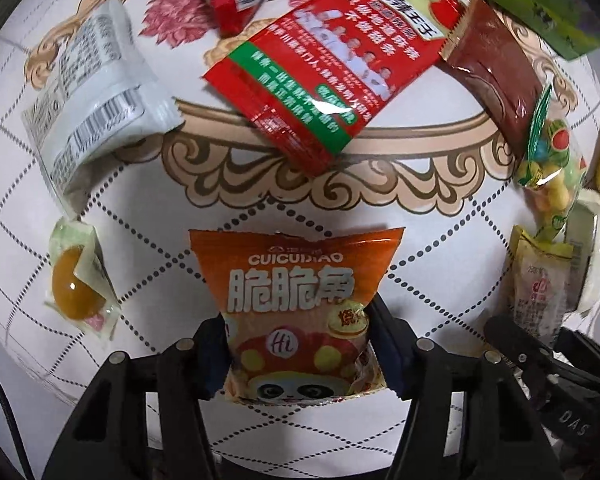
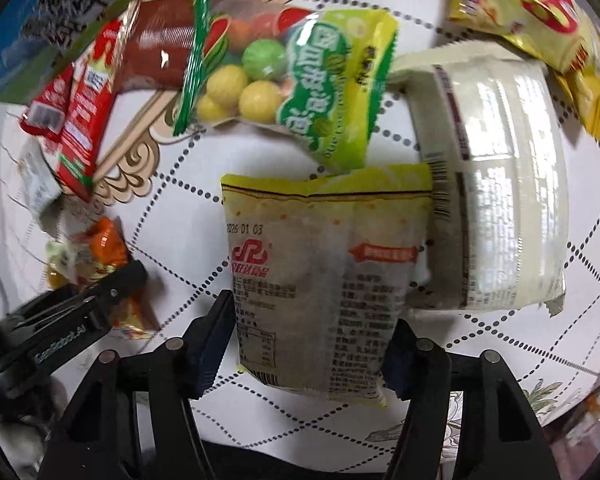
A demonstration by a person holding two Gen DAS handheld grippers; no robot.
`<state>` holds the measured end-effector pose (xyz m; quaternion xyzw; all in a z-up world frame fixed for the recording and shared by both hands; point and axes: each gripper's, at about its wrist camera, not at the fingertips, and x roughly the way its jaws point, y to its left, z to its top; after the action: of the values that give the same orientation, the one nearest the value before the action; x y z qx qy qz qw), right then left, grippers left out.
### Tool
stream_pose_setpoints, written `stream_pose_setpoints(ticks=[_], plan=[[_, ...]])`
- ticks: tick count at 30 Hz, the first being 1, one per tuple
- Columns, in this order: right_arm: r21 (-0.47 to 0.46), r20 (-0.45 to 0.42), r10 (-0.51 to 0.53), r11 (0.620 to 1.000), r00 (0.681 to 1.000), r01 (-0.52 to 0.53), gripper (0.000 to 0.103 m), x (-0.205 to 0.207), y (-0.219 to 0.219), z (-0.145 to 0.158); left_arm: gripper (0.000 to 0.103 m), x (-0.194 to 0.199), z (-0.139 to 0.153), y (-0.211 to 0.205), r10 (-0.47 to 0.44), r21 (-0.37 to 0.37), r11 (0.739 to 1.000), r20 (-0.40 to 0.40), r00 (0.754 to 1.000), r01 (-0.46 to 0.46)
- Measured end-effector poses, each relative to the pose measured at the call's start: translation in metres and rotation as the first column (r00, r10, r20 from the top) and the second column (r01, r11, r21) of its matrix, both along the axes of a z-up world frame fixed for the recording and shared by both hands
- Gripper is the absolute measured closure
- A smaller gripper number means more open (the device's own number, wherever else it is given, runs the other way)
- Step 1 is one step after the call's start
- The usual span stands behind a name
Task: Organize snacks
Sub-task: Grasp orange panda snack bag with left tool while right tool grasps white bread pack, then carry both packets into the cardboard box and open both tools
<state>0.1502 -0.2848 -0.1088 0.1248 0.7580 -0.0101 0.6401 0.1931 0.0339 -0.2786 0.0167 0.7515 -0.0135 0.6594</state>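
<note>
The orange snack packet [image 1: 296, 312] lies on the patterned tablecloth [image 1: 432, 248], and it serves as the landmark here. The left gripper [image 1: 296, 354] points down over it, with its lower half between the two fingers; the blue pads sit against the packet's sides, so the gripper is closed on it at a middling width.

Just right of the landmark, the right gripper [image 2: 304, 350] stands over a pale yellow-edged packet [image 2: 324, 276]. Its pads touch that packet's two side edges, gripping it at a middling width.

Beyond that packet, away from the landmark, a green bag of round candies [image 2: 292, 80] overlaps its top edge, and a white wrapped pack [image 2: 500, 184] lies against its right side. A yellow panda-print bag [image 2: 540, 12] rests past the white pack.

Left of the landmark lies a small clear wrapper holding an amber sweet [image 1: 78, 284]. Above the landmark are a white barcode sachet [image 1: 100, 108], a red printed packet [image 1: 332, 64] and a brown sachet [image 1: 496, 76].
</note>
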Motion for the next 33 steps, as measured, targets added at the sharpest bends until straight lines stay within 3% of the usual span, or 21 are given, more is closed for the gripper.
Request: stream_pose_setpoints(ticks=[2,5,9,15,20,26,29,33], plan=[[-0.038,0.007,0.006,0.999,1.000,-0.006,0.031,-0.001,0.009,-0.003,0.044,-0.013,0.004,-0.035,-0.015,0.021,1.000,0.014,1.000,0.015],[-0.091,0.021,-0.009,0.996,1.000,0.011,0.032,-0.005,0.028,-0.008,0.046,-0.018,0.000,-0.053,-0.041,0.047,0.998,0.035,0.999,0.040],[-0.134,0.051,-0.018,0.991,0.999,0.025,0.046,-0.010,0.037,-0.004,0.050,-0.023,0.001,-0.067,-0.055,0.055,0.997,0.058,0.997,0.052],[-0.111,0.104,0.046,0.993,0.993,-0.035,0.063,-0.014,0.048,0.020,0.056,-0.042,0.033,-0.069,-0.059,0.036,0.998,0.085,0.995,0.056],[-0.063,0.143,0.079,0.995,0.987,-0.071,0.065,-0.012,0.037,0.054,0.057,-0.050,0.053,-0.065,-0.037,-0.012,0.999,0.095,0.995,0.039],[0.047,0.215,0.059,0.996,0.975,-0.071,0.065,0.005,0.034,0.123,0.057,-0.048,0.127,-0.065,0.010,-0.159,0.987,0.149,0.989,0.014],[0.089,0.296,0.060,0.992,0.953,-0.091,0.065,0.030,0.026,0.168,0.057,-0.032,0.179,-0.069,0.027,-0.225,0.974,0.222,0.975,0.024],[0.118,0.420,0.061,0.986,0.905,-0.121,0.065,0.084,0.002,0.237,0.056,0.017,0.243,-0.069,0.033,-0.282,0.957,0.316,0.948,0.061]])
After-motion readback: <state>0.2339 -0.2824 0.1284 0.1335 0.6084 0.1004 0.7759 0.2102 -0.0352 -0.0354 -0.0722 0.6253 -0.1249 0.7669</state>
